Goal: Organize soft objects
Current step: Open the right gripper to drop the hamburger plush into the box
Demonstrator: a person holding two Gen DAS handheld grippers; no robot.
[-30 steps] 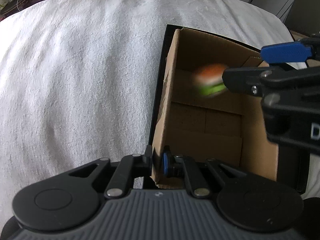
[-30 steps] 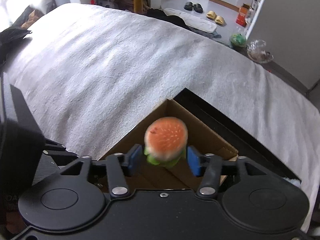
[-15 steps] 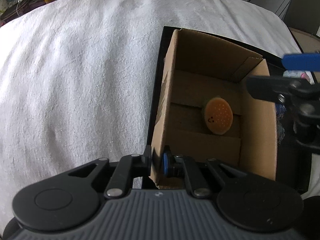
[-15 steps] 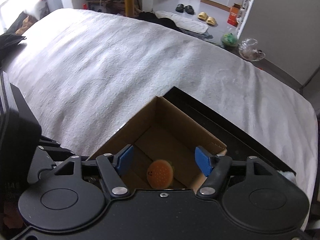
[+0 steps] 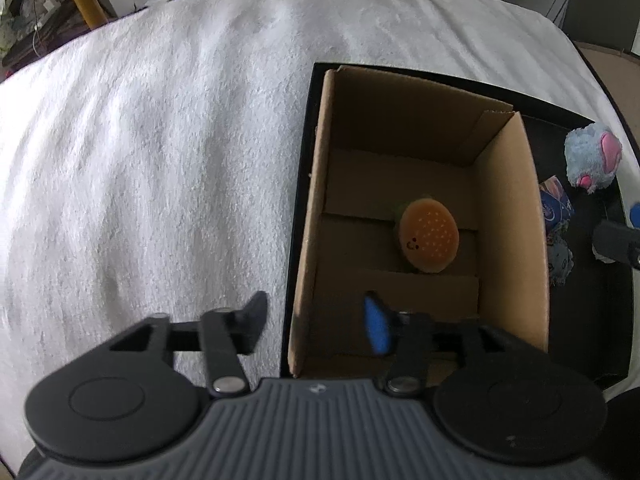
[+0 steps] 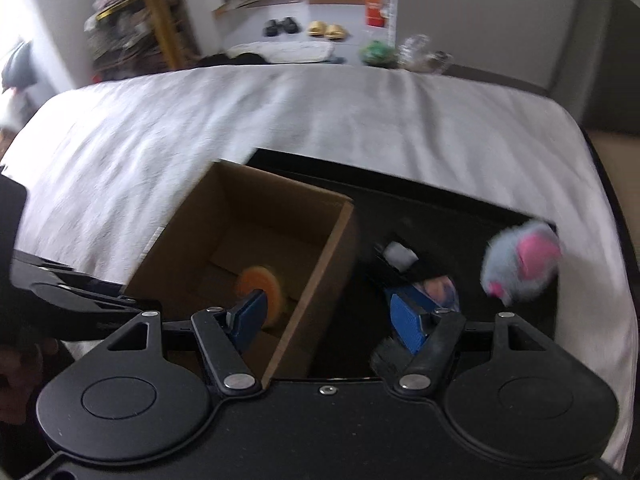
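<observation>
a: so what's the idea with that cardboard box (image 5: 424, 216) sitting on the black tray (image 5: 580, 280)?

b: looks like the box is where the soft things get collected. it stands open-topped on the tray, on the white bedspread (image 5: 160, 160), so stuff can just drop in from above. the burger plush (image 5: 429, 241) already lies on the box floor, bun side up, near the wall on the tray side.

a: and the rest?

b: outside the box, on the tray. there's a blue-and-pink plush (image 6: 520, 264) near the tray's far corner, and a small blue patterned soft thing (image 5: 556, 204) just beside the box wall. too blurred to tell what that one is.

a: what's the left gripper (image 5: 316, 328) doing down by the box?

b: its jaws are spread wide, one finger out over the bedspread, the other over the inside, with the near box corner between them. it grips nothing. i can't tell if either finger touches the cardboard. my guess is it's there to steady the box.

a: and the right gripper (image 6: 332, 316)?

b: jaws wide apart and empty too. it straddles the box's tray-side wall, one pad over the box interior, the other over the tray close to the patterned thing. i'd say the loose plushes are what it's placed for.
</observation>
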